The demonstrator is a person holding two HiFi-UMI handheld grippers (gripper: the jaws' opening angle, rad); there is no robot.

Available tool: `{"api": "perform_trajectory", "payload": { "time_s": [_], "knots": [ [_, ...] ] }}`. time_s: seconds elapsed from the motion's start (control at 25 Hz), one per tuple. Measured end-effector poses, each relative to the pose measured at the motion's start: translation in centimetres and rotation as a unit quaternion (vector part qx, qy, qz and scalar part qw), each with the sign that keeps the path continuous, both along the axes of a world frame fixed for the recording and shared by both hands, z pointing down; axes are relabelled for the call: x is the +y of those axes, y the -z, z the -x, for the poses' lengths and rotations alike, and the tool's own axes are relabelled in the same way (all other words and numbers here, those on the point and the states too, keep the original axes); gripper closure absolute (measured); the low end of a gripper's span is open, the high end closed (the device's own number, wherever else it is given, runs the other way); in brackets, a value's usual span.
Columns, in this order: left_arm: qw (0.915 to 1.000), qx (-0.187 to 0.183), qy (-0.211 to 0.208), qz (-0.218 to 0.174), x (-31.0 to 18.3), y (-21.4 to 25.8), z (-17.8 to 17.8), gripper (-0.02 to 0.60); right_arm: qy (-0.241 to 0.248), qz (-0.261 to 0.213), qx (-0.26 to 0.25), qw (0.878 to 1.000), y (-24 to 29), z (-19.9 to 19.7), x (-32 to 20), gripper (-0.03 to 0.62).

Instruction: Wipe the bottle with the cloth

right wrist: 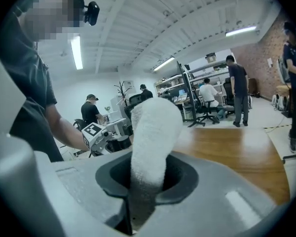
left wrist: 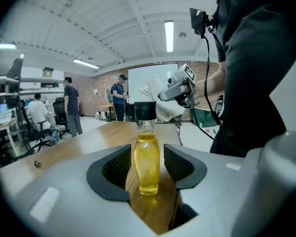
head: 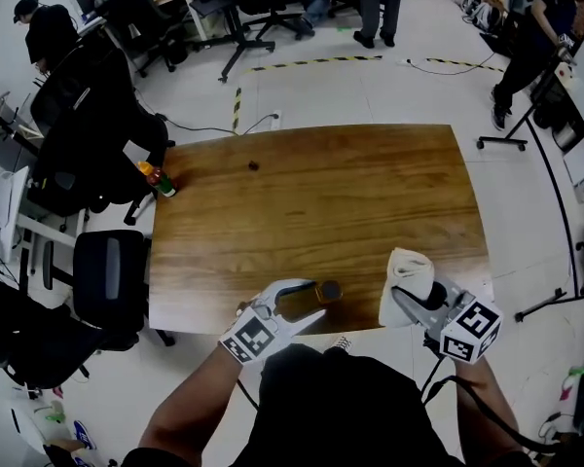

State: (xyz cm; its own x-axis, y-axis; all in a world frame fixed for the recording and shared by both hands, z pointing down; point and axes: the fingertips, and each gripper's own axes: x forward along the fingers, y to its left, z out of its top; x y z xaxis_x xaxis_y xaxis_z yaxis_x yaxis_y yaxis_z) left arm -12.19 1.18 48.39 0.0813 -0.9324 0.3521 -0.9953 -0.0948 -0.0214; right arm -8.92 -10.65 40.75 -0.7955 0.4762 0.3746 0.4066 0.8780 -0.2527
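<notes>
**Head view.** I hold both grippers at the near edge of the table (head: 321, 193). My left gripper (head: 313, 299) reaches in from the left, and its jaws stand either side of the bottle (head: 329, 290), which is upright on the wood just inside that edge. My right gripper (head: 410, 296) sits to the bottle's right, well apart from it, with the cloth (head: 410, 272) standing up out of its jaws as a white roll. A second small bottle (head: 162, 182) with an orange cap stands at the far left corner of the table, and a small dark object (head: 254, 165) lies near the far edge.

**Left gripper view.** The jaws are spread. The bottle (left wrist: 147, 157), holding yellow liquid under a black cap, stands between the pads with a narrow gap on each side, so neither pad presses on it. Its base rests on the table. The right gripper and the cloth show behind the bottle's cap, raised above the table.

**Right gripper view.** The jaws are closed on the lower part of the cloth (right wrist: 153, 132), and the free end rises and bends over to the right. The left gripper shows beyond, low at the left.
</notes>
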Motion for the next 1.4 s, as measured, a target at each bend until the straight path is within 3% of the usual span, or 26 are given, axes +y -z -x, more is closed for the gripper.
{"api": "perform_trajectory", "payload": {
  "time_s": [0.12, 0.24, 0.36, 0.52, 0.72, 0.8, 1.04, 1.28, 1.4],
  "knots": [
    [0.9979, 0.023, 0.060, -0.011, 1.8, 0.6, 0.5, 0.353, -0.043, 0.029, 0.011, 0.999, -0.2, -0.8, -0.2, 0.522],
    [0.9892, 0.085, 0.115, -0.032, 4.2, 1.6, -0.2, 0.353, -0.103, 0.104, 0.022, 0.989, -0.2, -2.1, 0.2, 0.522],
    [0.9751, 0.141, 0.162, -0.055, 6.9, 3.4, -1.9, 0.374, -0.143, 0.176, 0.016, 0.974, 0.4, -4.6, 2.2, 0.522],
    [0.9511, 0.200, 0.227, -0.065, 11.4, 5.7, -4.2, 0.559, -0.183, 0.199, 0.025, 0.962, 0.3, -9.6, 6.0, 0.522],
    [0.9197, 0.276, 0.277, -0.028, 16.5, 5.8, -8.1, 0.565, -0.198, 0.201, 0.042, 0.958, 1.0, -16.2, 10.3, 0.522],
    [0.9169, 0.292, 0.272, -0.014, 17.7, 5.6, -9.9, 0.565, -0.194, 0.185, 0.046, 0.962, 1.0, -18.5, 12.2, 0.522],
    [0.9235, 0.294, 0.247, -0.012, 17.6, 7.1, -13.4, 0.565, -0.175, 0.160, 0.047, 0.970, 1.4, -21.8, 14.0, 0.522],
    [0.9099, 0.295, 0.289, -0.037, 17.4, 8.5, -15.0, 0.565, -0.151, 0.160, 0.062, 0.974, 1.3, -22.8, 12.7, 0.522],
    [0.9081, 0.285, 0.302, -0.052, 16.4, 9.0, -15.0, 0.565, -0.128, 0.143, 0.056, 0.980, 1.7, -23.0, 11.9, 0.522]
  ]
}}
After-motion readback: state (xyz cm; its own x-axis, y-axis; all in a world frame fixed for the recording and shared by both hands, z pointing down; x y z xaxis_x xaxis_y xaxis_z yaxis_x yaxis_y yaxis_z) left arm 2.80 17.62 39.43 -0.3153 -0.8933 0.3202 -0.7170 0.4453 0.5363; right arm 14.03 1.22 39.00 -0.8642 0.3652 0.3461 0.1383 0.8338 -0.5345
